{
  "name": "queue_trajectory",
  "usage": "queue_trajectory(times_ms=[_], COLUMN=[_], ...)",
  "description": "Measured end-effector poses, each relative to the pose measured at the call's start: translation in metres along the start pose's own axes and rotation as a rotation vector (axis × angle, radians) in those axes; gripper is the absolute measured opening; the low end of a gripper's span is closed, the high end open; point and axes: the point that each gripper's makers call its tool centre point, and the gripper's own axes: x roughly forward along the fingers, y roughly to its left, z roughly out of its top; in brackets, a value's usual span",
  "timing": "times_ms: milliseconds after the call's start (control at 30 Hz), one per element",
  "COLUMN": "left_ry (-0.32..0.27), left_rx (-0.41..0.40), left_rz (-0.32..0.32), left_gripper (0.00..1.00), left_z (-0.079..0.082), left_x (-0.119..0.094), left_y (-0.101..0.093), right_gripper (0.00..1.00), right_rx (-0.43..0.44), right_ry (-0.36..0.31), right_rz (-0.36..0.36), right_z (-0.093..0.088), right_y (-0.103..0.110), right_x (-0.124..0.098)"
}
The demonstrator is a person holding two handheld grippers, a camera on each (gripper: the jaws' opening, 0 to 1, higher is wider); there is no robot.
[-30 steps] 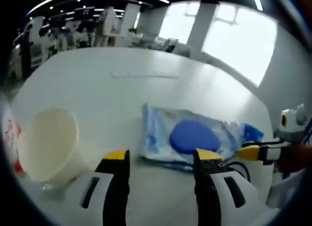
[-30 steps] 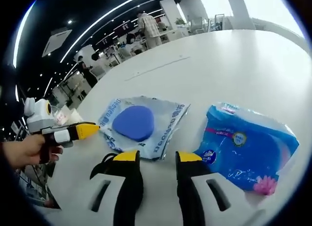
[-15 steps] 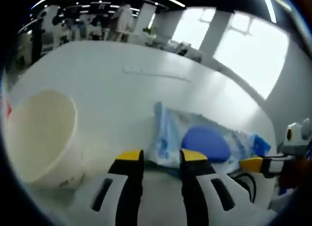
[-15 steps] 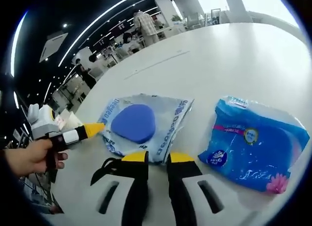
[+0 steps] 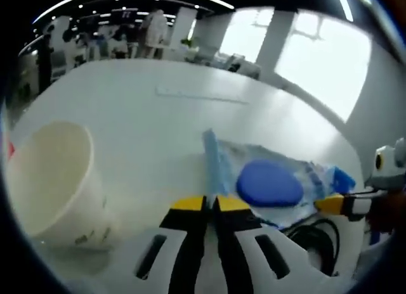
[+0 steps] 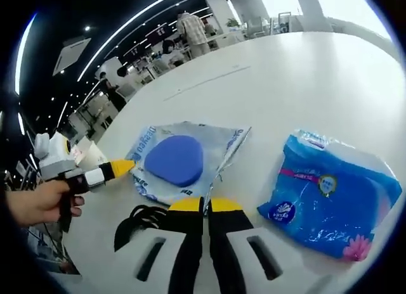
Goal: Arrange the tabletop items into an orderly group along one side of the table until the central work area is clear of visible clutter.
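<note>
A pale blue wet-wipes pack (image 5: 279,180) with a round dark blue lid (image 5: 269,184) lies on the white table (image 5: 158,116). My left gripper (image 5: 210,203) is shut on the pack's near edge, which stands up in a fold. In the right gripper view the same wipes pack (image 6: 181,161) sits just ahead, and my right gripper (image 6: 204,206) is shut on its lifted corner. The left gripper (image 6: 95,175), held by a hand, meets the pack's far left edge. A blue tissue pack (image 6: 330,192) lies flat to the right. A white paper cup (image 5: 51,177) lies on its side at the left.
A black cable (image 6: 136,219) loops on the table under the wipes pack's near side. The right gripper's yellow tip (image 5: 330,204) shows at the pack's right end. A red-printed item (image 5: 9,148) sits beyond the cup. People and desks fill the far background.
Both grippers went from open to shut, each closing on an edge of the wipes pack. The pack's edges now lift off the table.
</note>
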Motion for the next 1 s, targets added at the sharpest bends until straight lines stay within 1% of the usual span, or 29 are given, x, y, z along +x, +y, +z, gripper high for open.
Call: queue_trajectory(times_ms=[33,100,300,433,500,667,933,1000], left_ry=[-0.001,-0.004,-0.018,-0.043,-0.053,-0.067,-0.097,-0.1], left_rx=[0.013,0.009,0.022,0.009,-0.012,-0.026,-0.073,-0.073], left_rz=[-0.001,-0.013,-0.02,-0.02,-0.022,-0.006,0.028,0.036], left_gripper=[0.01,0.0,0.0,0.0,0.0,0.0,0.0,0.0], left_z=[0.0,0.0,0.002,0.006,0.006,0.001,-0.004,-0.005], left_x=[0.0,-0.003,-0.013,-0.016,-0.019,-0.024,-0.036,-0.038], left_y=[0.0,-0.003,-0.007,-0.006,-0.006,-0.002,0.004,0.006], right_gripper=[0.01,0.0,0.0,0.0,0.0,0.0,0.0,0.0], right_rx=[0.0,-0.018,-0.044,-0.058,-0.059,-0.082,-0.12,-0.124], right_ry=[0.001,-0.003,-0.016,-0.023,-0.025,-0.021,-0.01,-0.007], right_rz=[0.001,-0.006,-0.004,-0.003,-0.002,0.008,0.027,0.031], right_z=[0.0,0.001,0.007,0.012,0.014,0.018,0.023,0.023], right_y=[0.0,-0.001,0.001,0.001,0.0,0.003,0.009,0.011], right_x=[0.0,-0.001,-0.004,-0.004,-0.003,0.0,0.007,0.009])
